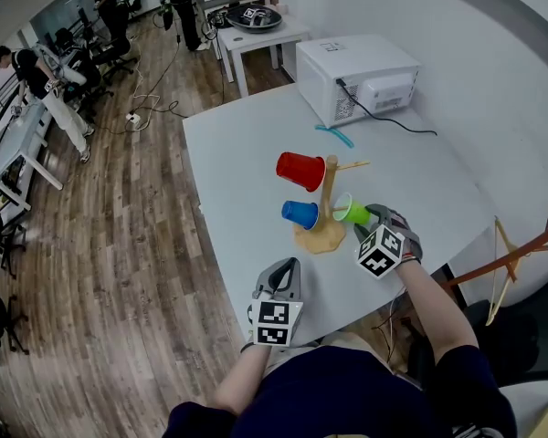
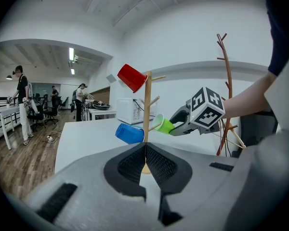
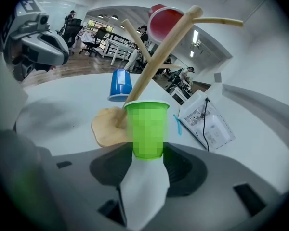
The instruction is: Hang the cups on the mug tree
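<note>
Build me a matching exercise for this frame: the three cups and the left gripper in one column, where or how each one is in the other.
1. red cup
2. blue cup
3. green cup
4. left gripper

A. held by the right gripper, beside the mug tree
B. jaws shut, nothing between them
C. hung highest on the mug tree
D. hung low, on the side away from the right gripper

Pairs: 1-C, 2-D, 3-A, 4-B

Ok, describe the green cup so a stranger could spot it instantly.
On the pale table, before the white microwave, stands a wooden mug tree. The green cup sits at its right side, clamped in the right tongs; the red cup and blue cup hang ungripped.
</note>
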Tool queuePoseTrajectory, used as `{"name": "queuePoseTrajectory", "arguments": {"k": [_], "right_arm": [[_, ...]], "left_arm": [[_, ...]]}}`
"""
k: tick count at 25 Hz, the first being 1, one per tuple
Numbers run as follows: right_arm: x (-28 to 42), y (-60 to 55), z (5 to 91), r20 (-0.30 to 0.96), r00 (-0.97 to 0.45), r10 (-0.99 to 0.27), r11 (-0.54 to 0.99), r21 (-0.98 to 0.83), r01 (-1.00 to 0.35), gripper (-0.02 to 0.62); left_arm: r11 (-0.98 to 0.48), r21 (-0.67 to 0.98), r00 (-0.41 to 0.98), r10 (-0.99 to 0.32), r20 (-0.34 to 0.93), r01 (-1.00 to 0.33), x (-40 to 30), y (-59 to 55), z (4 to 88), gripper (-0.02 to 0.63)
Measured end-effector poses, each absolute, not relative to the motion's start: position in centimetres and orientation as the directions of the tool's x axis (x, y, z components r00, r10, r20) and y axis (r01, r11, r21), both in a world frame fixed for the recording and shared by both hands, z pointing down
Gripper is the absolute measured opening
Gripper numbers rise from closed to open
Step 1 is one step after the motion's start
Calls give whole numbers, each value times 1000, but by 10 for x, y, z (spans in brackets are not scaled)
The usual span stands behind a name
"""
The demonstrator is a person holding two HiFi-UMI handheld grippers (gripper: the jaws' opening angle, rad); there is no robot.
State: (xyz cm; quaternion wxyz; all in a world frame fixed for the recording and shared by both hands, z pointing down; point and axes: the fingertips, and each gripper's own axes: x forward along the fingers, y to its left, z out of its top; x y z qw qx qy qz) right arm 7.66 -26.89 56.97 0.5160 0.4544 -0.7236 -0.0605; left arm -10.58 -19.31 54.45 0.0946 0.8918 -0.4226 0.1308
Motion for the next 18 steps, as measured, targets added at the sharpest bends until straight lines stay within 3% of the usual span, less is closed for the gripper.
{"name": "queuePoseTrajectory", "arguments": {"k": [18], "right_arm": [[55,-267,549,657,-100,-747,588,583,-560,212]], "left_arm": [[-632,60,617,-725,305,-772,-101,-191,542,20]]}}
